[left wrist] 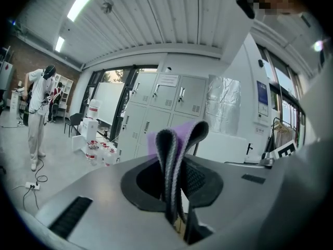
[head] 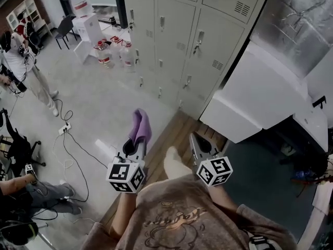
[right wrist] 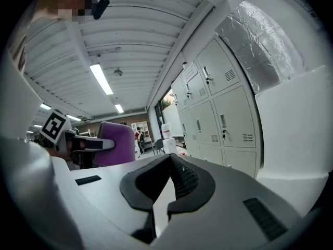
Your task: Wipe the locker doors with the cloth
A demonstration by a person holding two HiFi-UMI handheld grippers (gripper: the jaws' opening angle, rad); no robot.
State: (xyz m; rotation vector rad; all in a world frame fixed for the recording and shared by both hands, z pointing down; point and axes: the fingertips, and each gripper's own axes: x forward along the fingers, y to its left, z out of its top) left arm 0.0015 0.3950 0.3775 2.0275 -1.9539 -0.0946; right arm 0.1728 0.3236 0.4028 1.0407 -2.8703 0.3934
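Note:
A bank of light grey locker doors stands ahead of me, some way beyond both grippers; they also show in the left gripper view as lockers and in the right gripper view as lockers. My left gripper is shut on a folded purple cloth, which sticks up out of the jaws. In the left gripper view the cloth is pinched in the left gripper as a doubled fold. My right gripper is beside it, held apart from the lockers; in its own view the right gripper is shut with nothing in it.
A white box-like cabinet juts out right of the lockers, below a foil-covered wall. A water dispenser and water bottles stand at the lockers' left end. A person stands far left, with cables on the floor.

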